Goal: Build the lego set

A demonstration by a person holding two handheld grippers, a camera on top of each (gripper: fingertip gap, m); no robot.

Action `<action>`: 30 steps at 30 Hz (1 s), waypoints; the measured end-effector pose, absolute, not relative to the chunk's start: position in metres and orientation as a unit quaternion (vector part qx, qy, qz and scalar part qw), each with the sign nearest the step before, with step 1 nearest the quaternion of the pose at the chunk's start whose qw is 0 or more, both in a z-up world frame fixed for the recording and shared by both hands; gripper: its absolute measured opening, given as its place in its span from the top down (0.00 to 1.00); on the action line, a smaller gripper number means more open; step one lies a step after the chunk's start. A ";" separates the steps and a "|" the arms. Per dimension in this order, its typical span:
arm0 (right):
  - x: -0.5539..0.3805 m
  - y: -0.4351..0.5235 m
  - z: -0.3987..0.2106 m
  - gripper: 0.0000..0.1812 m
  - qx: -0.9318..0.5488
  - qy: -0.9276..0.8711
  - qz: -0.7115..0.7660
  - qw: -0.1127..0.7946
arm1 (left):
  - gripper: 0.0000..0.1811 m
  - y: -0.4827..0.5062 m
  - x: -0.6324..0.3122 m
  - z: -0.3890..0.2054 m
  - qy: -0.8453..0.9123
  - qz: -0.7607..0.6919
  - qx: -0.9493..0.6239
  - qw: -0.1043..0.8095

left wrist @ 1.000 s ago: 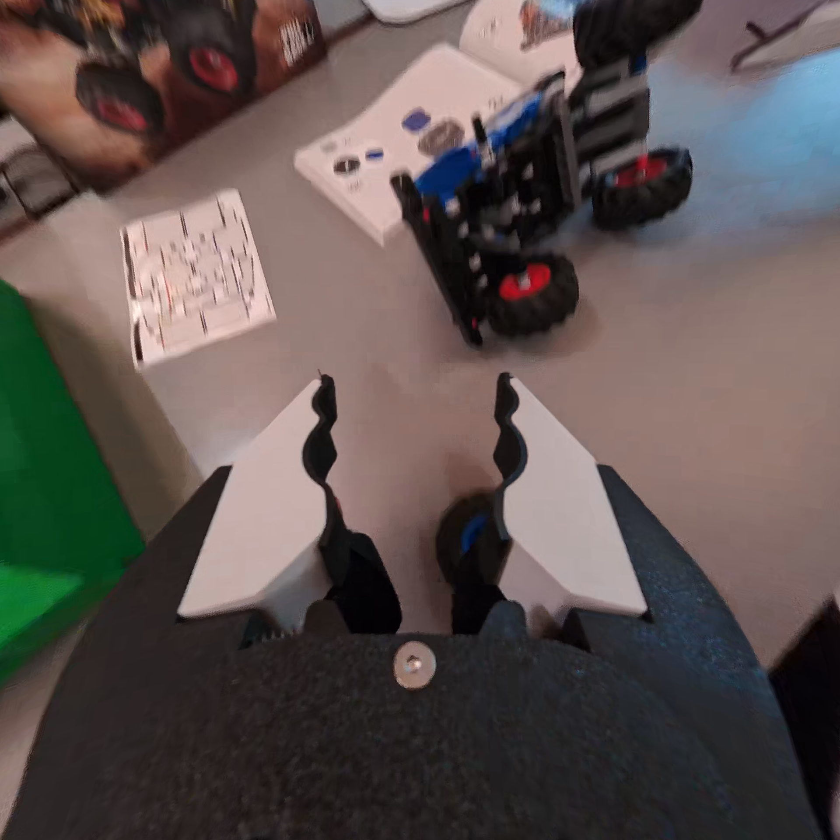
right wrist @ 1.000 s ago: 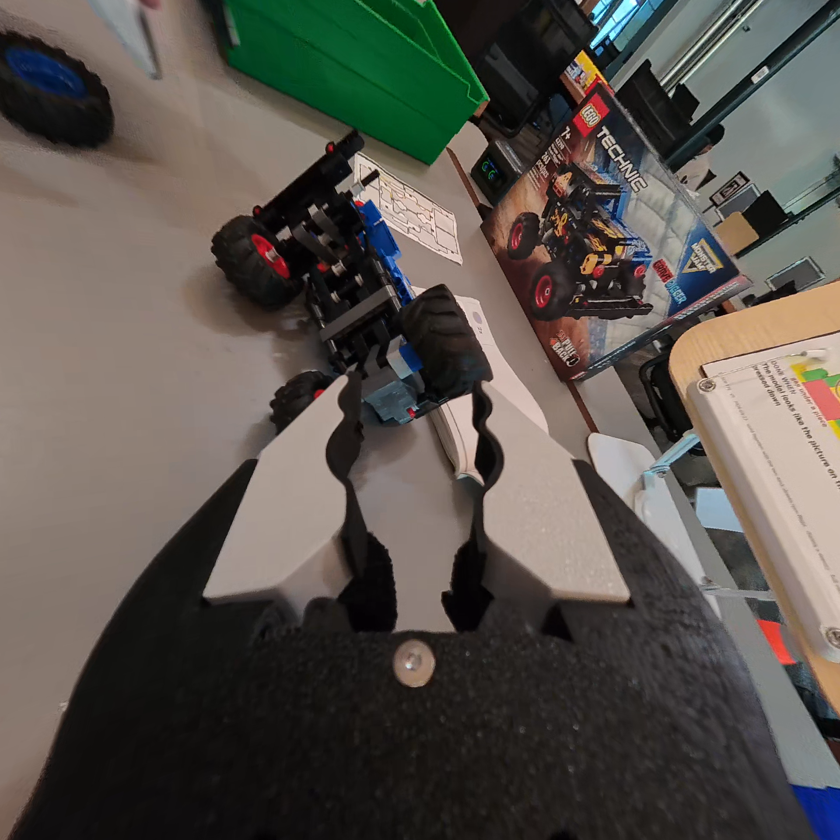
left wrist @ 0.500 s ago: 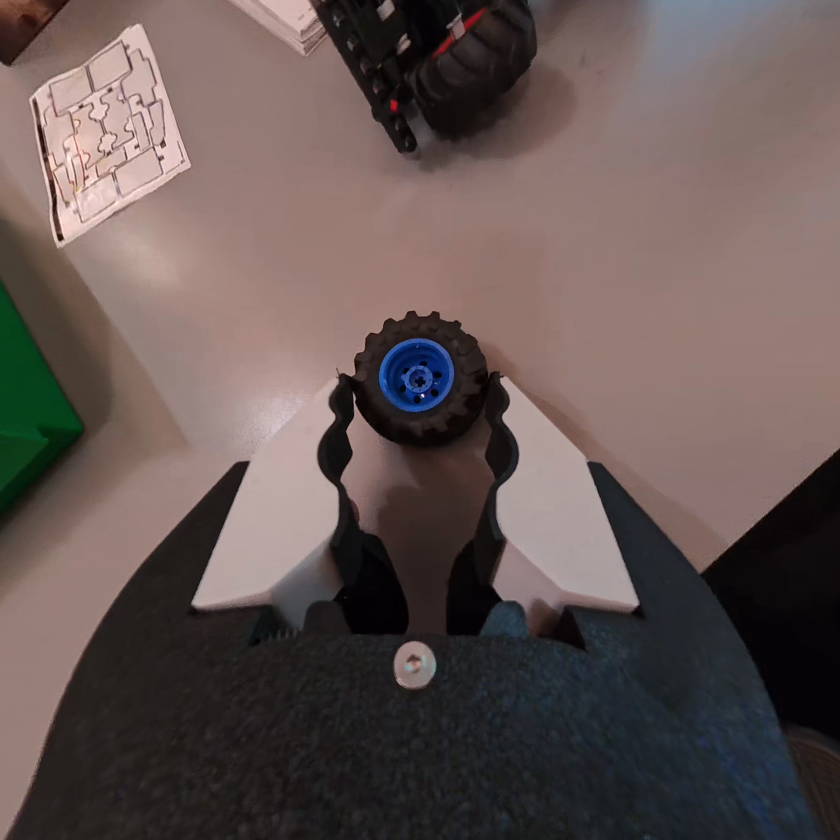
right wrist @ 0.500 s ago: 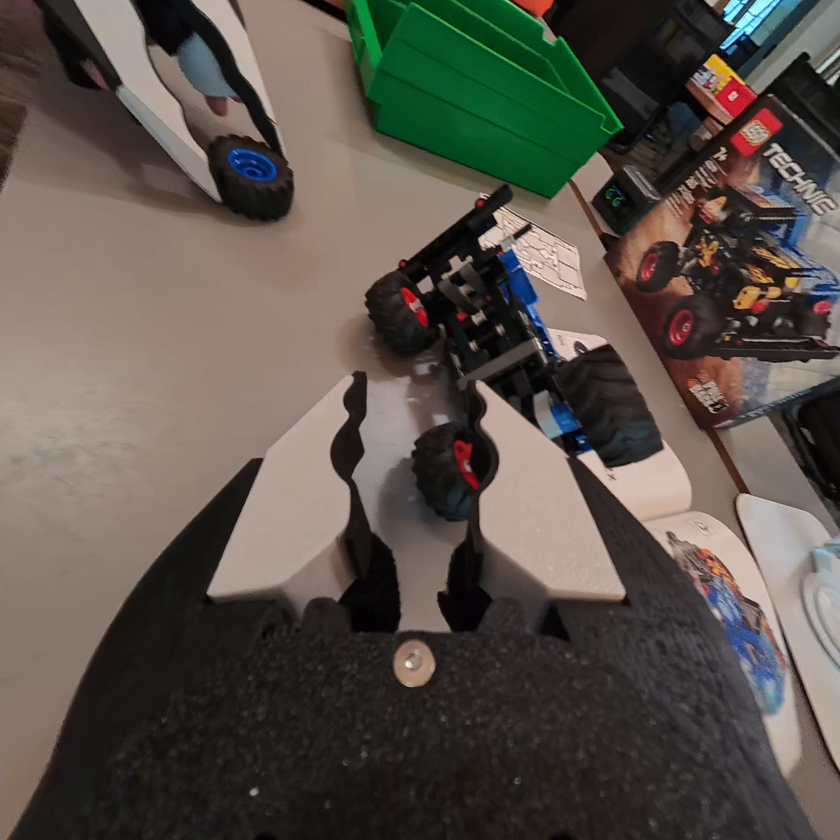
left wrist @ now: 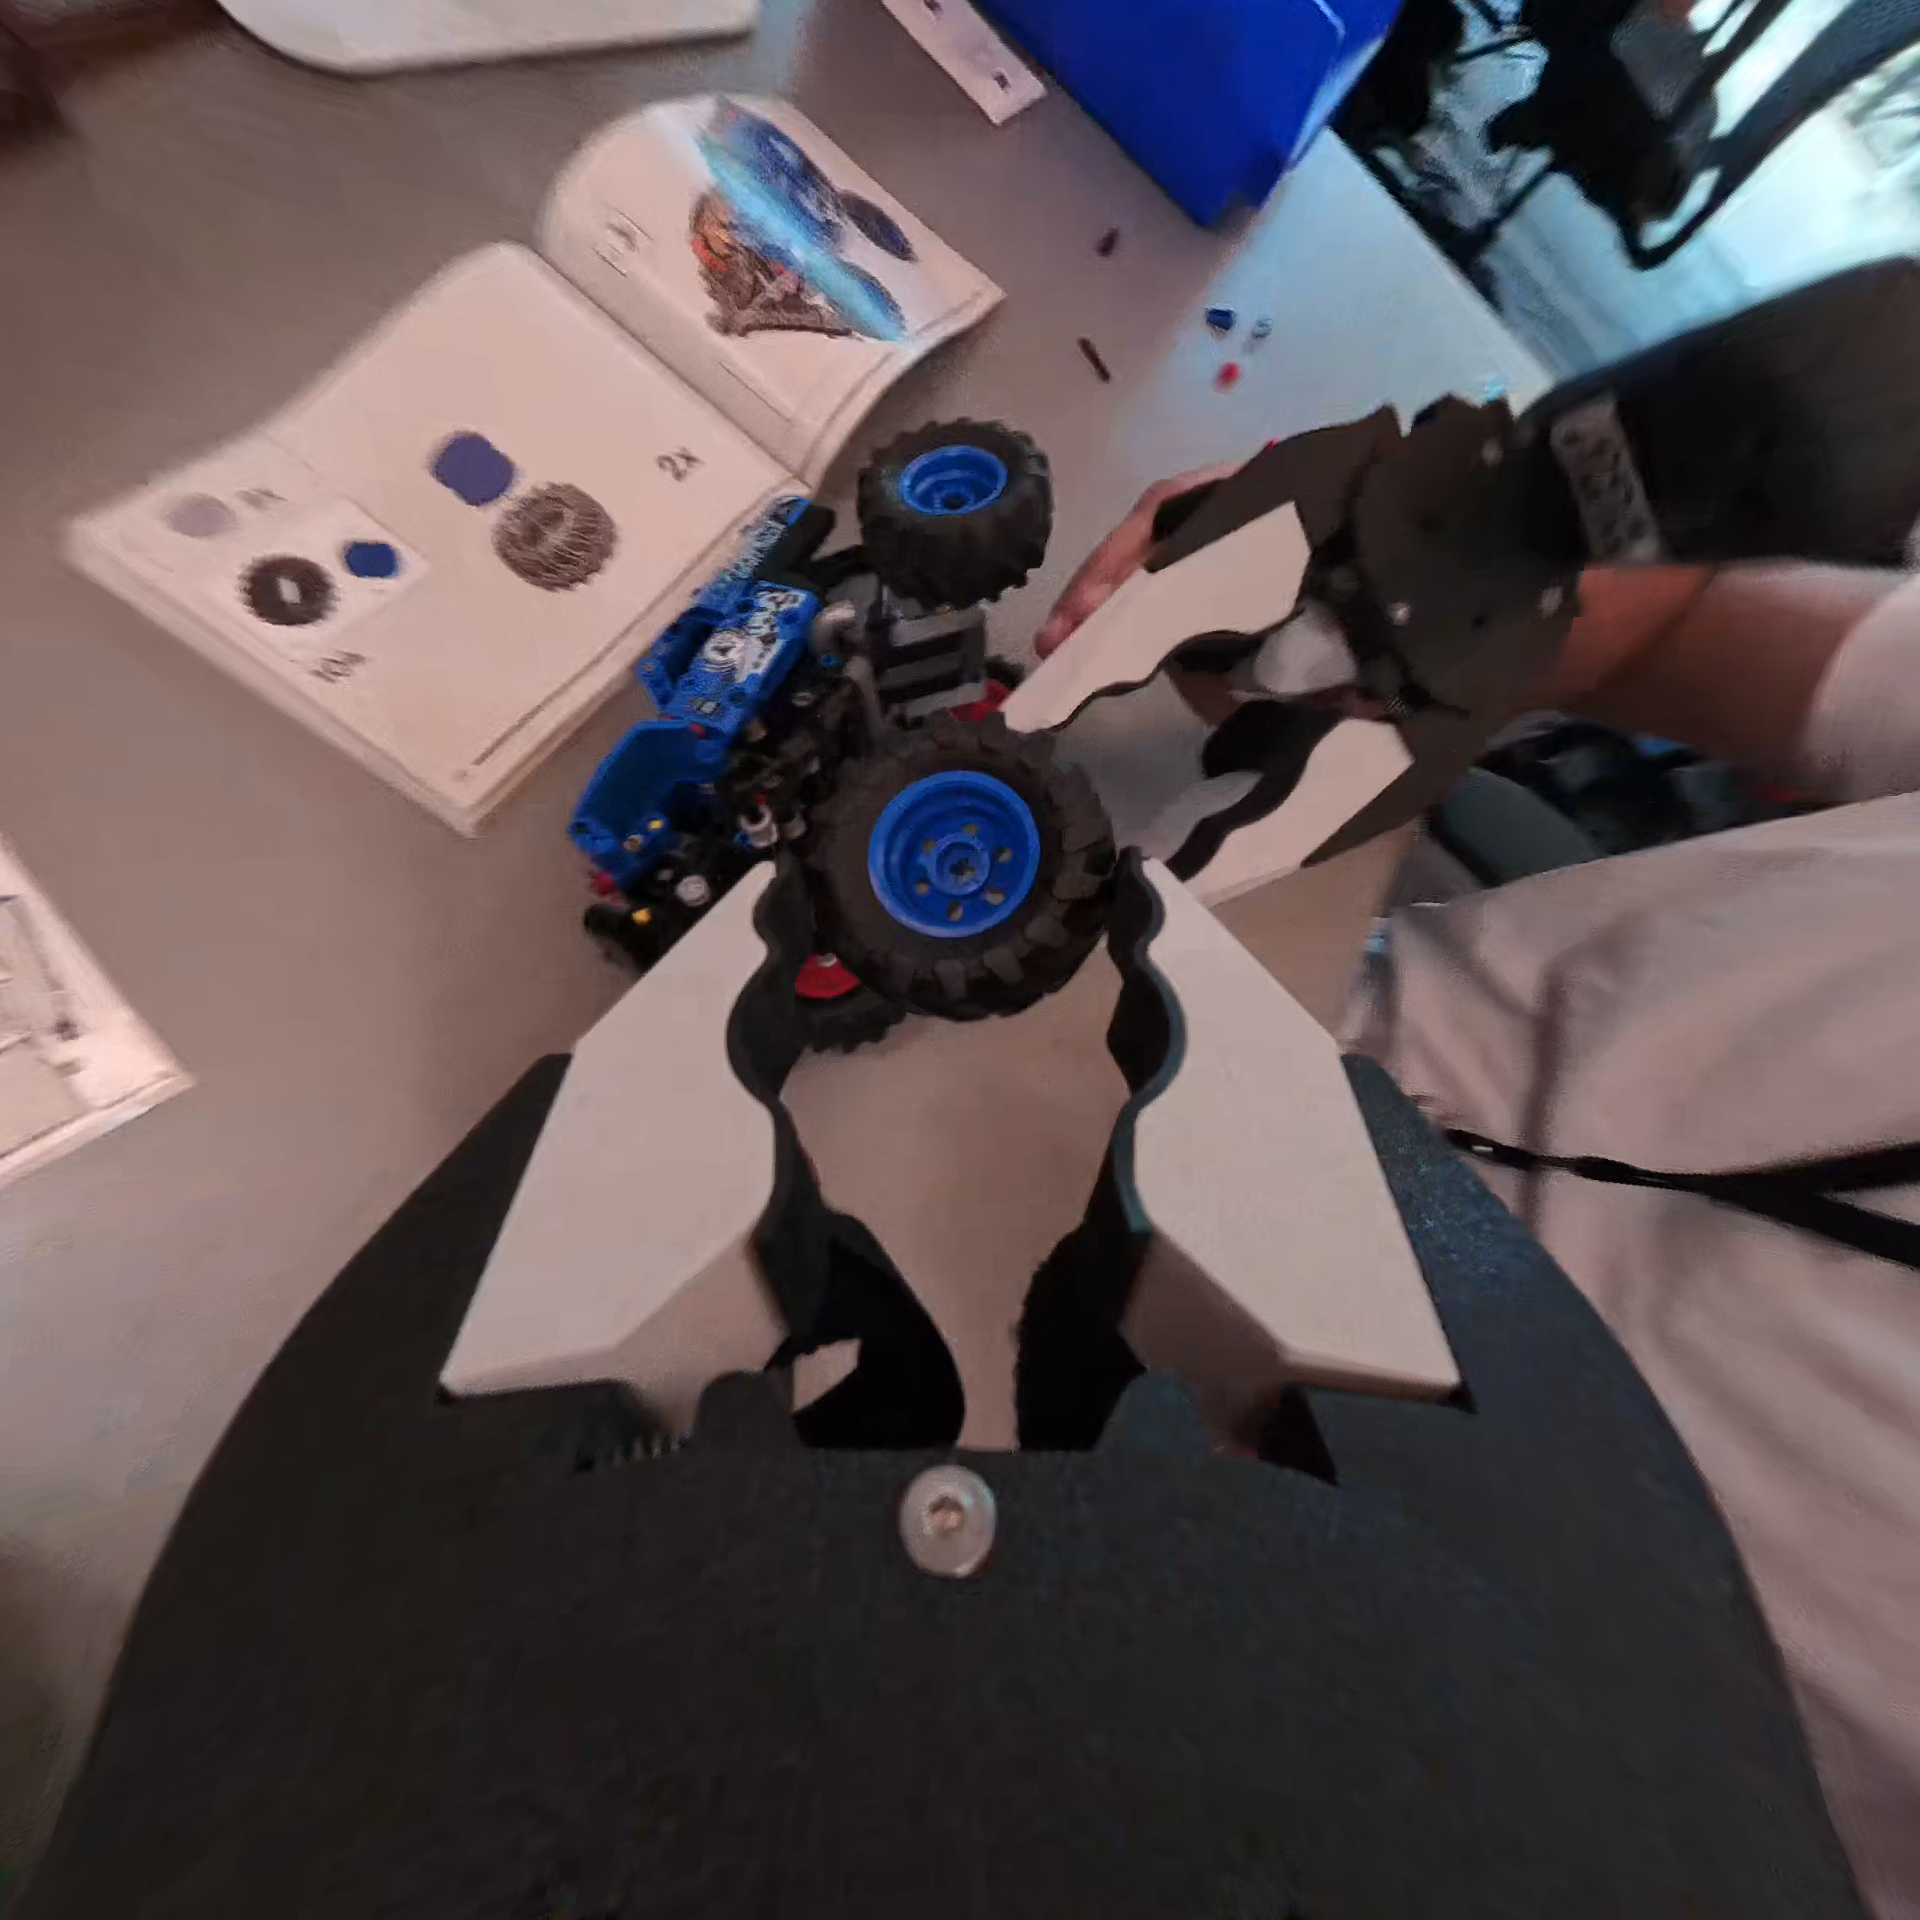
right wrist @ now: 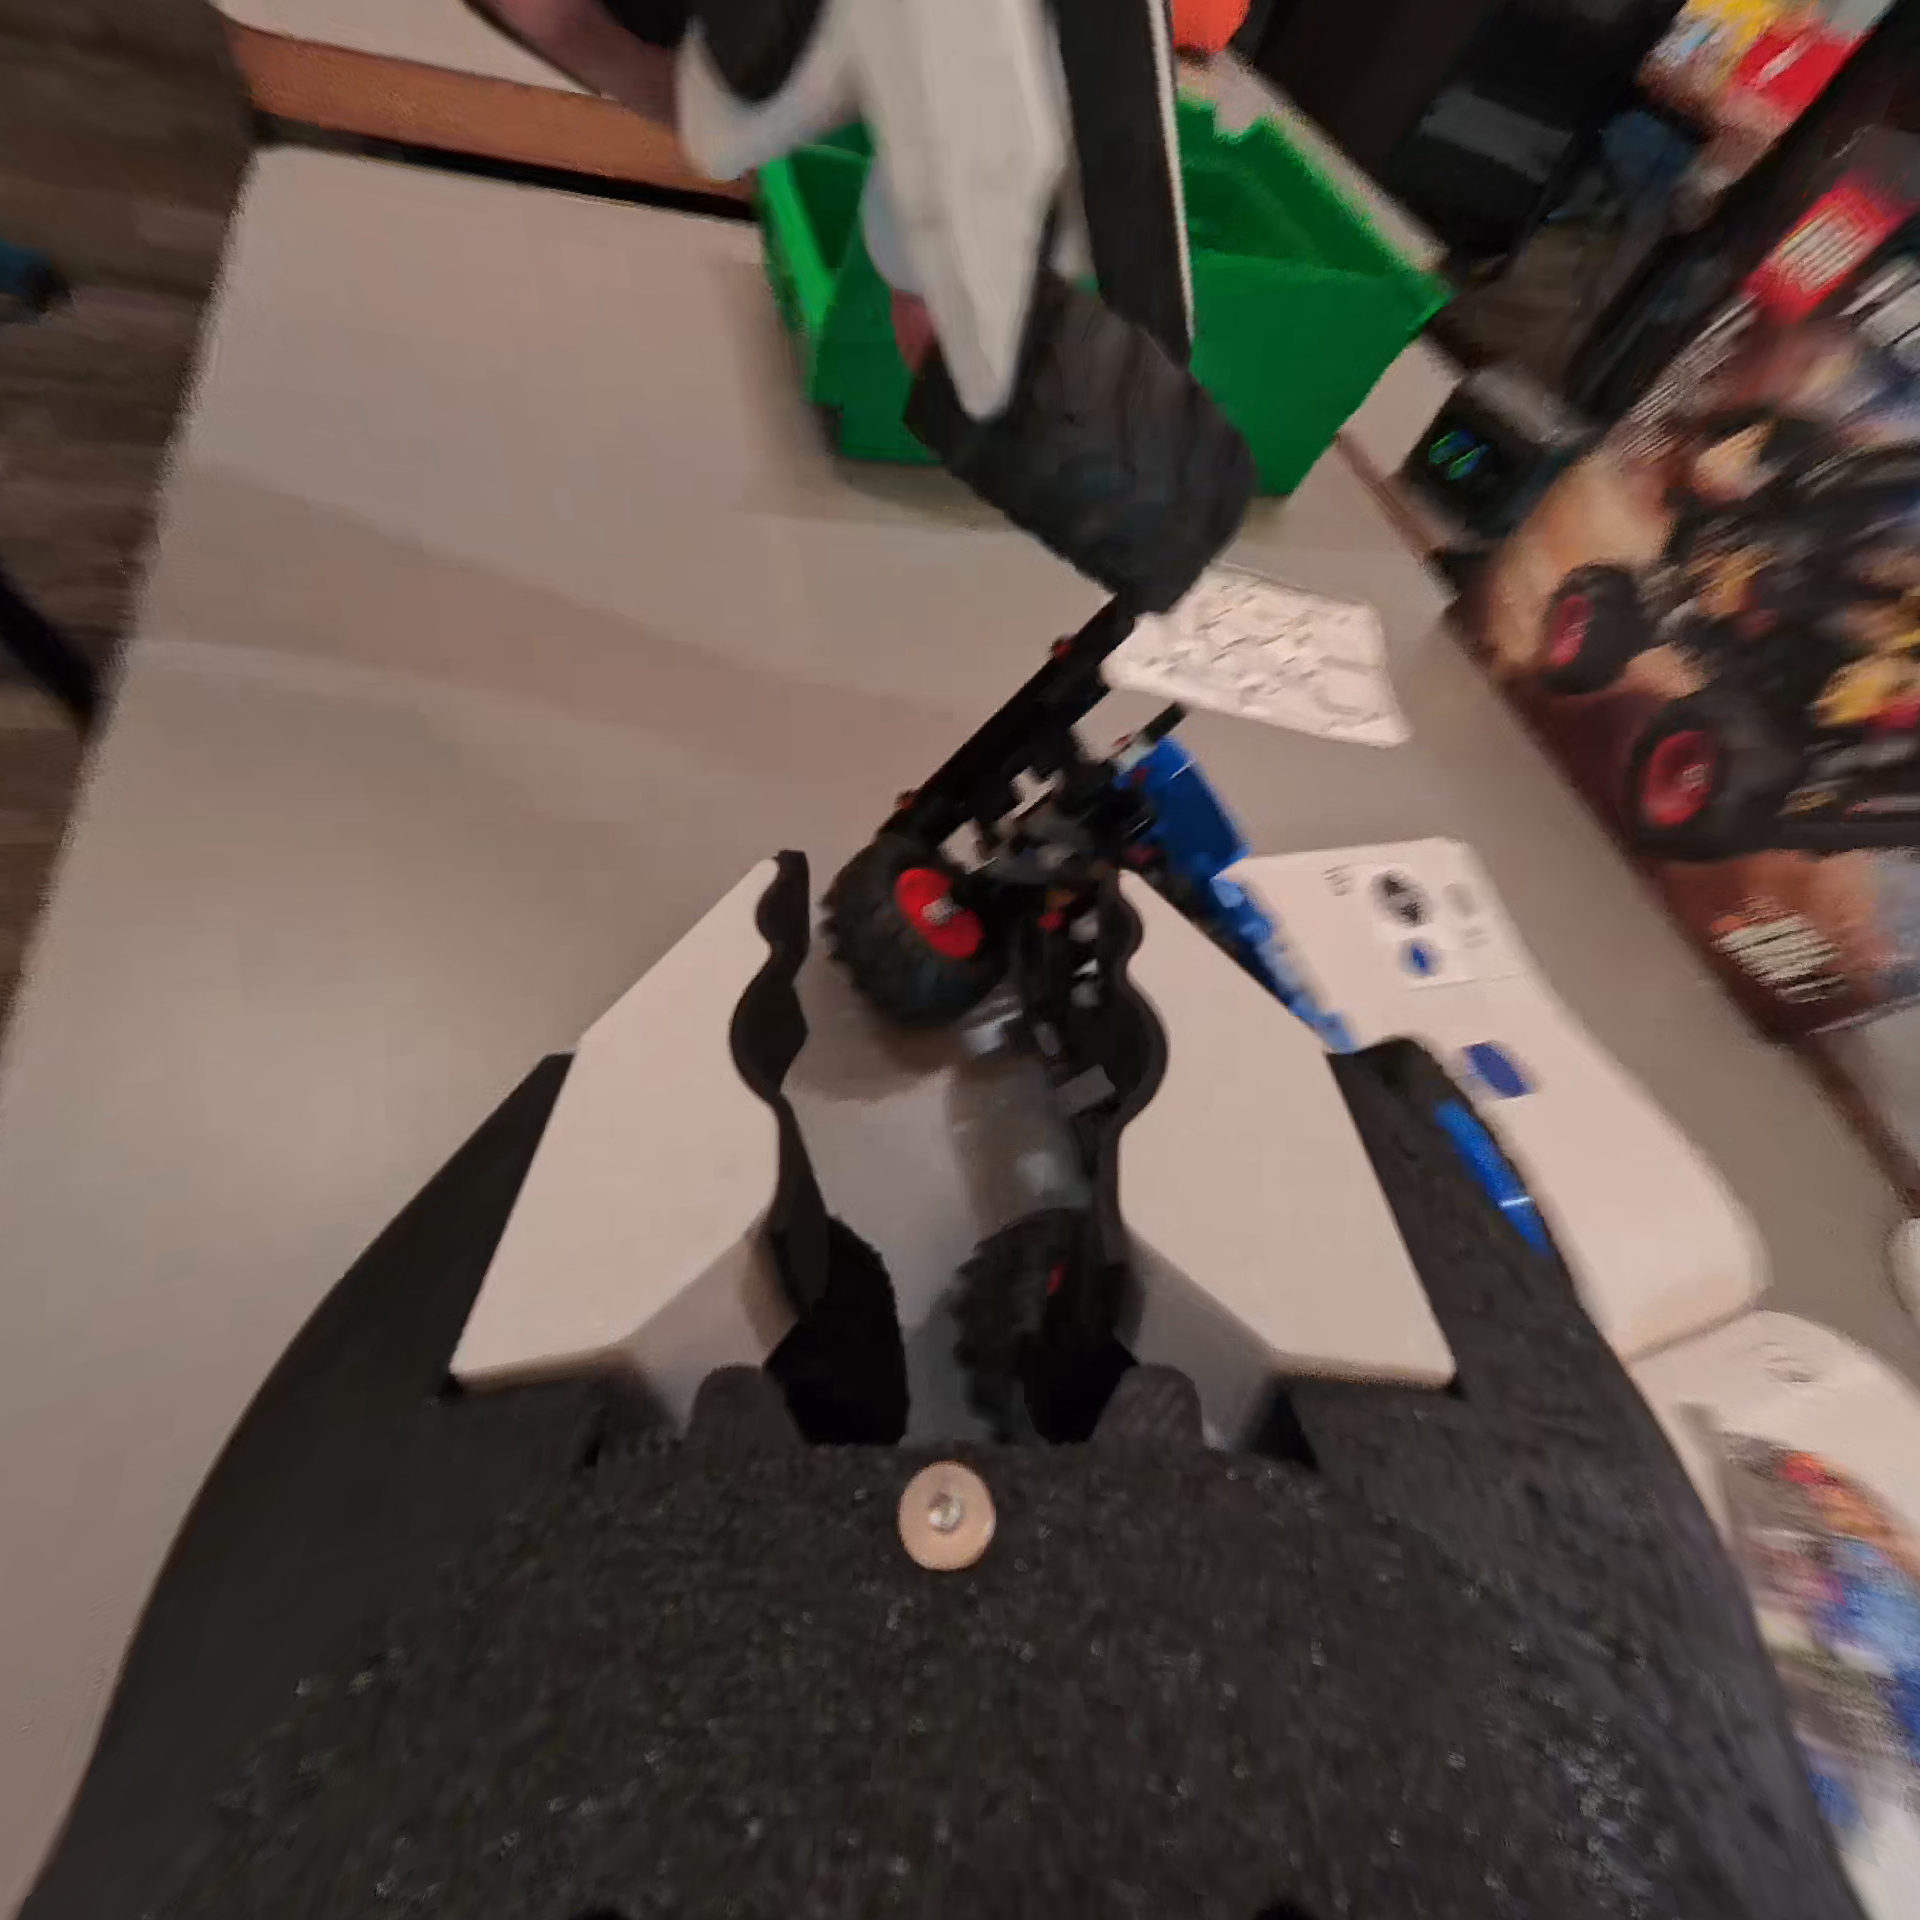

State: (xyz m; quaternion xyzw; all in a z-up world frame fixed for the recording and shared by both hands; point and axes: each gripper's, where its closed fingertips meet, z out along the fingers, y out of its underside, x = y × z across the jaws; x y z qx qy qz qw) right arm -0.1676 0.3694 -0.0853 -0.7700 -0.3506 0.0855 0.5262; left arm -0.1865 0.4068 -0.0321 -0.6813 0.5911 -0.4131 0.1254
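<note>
Grey tabletop (left wrist: 260, 987) carries the blue lego truck (left wrist: 717, 727), tipped on its side beside an open instruction booklet (left wrist: 436, 540). Left gripper (left wrist: 951, 925) pinches a blue-hubbed wheel (left wrist: 956, 862) above the truck. Right gripper (right wrist: 956, 935), fingers spread, straddles the truck's red-hubbed wheel (right wrist: 920, 935). Printed writing is left unread.

Left gripper (left wrist: 951, 914): black textured body, white wedge fingers, wavy black pads, silver screw.
Sleeve (left wrist: 1870, 686): pale, right edge.
</note>
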 end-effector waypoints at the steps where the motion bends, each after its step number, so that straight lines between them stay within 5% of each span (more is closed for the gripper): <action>1: -0.167 0.373 -0.077 0.69 -0.755 -0.363 0.049 0.543 | 0.69 0.409 -0.181 -0.027 0.588 -0.426 -0.682 0.089; 7: -0.169 0.381 -0.023 0.74 -0.690 -0.430 -0.059 0.580 | 0.68 0.391 -0.187 -0.006 0.579 -0.465 -0.659 -0.118; 18: -0.184 0.379 -0.013 0.85 -0.637 -0.551 -0.031 0.538 | 0.69 0.379 -0.192 -0.016 0.629 -0.421 -0.647 -0.096; 24: -0.168 0.402 -0.015 0.86 -0.630 -0.527 -0.127 0.556 | 0.70 0.407 -0.183 -0.018 0.621 -0.428 -0.656 0.026; 30: -0.141 0.435 -0.050 0.86 -0.687 -0.500 -0.174 0.498 | 0.66 0.457 -0.205 -0.053 0.599 -0.343 -0.652 0.313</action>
